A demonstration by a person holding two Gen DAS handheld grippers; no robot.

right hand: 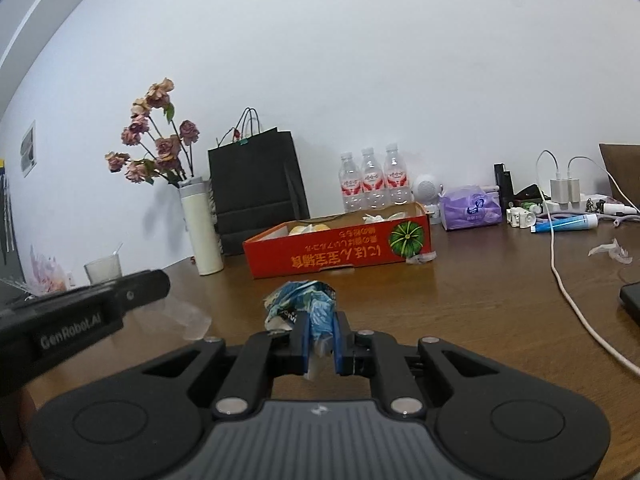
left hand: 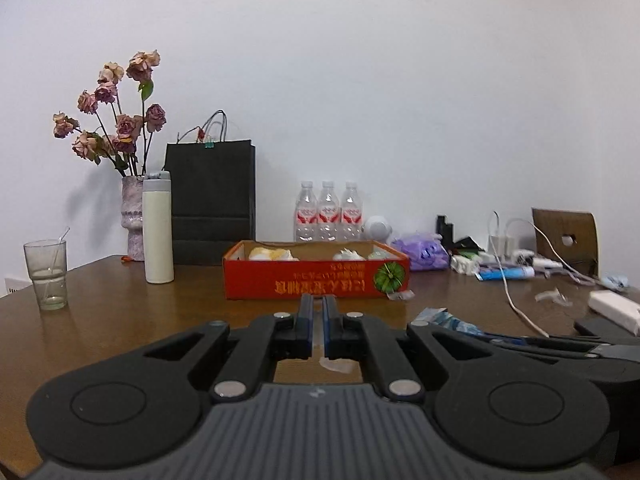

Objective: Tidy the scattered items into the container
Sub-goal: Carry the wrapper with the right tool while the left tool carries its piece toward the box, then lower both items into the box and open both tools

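Crumpled wrapper gripped, red box waiting ahead.
The left claw [left hand: 318,312] is nearly closed and seems to clamp a thin clear plastic scrap [left hand: 336,365]; the right claw [right hand: 322,334] is clenched on a blue crumpled wrapper [right hand: 304,304]. Next, I judge, it carries this to the red box [right hand: 340,246] toward the worktop's [right hand: 480,300] far edge and releases.

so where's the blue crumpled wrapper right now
In the right wrist view, the blue wrapper is pinched in the right gripper, just in front of the red box.

Left hand-held gripper [left hand: 318,312] nearly closed on clear wrapper [left hand: 336,365], red box [left hand: 316,280] beyond, wooden table [left hand: 120,312]
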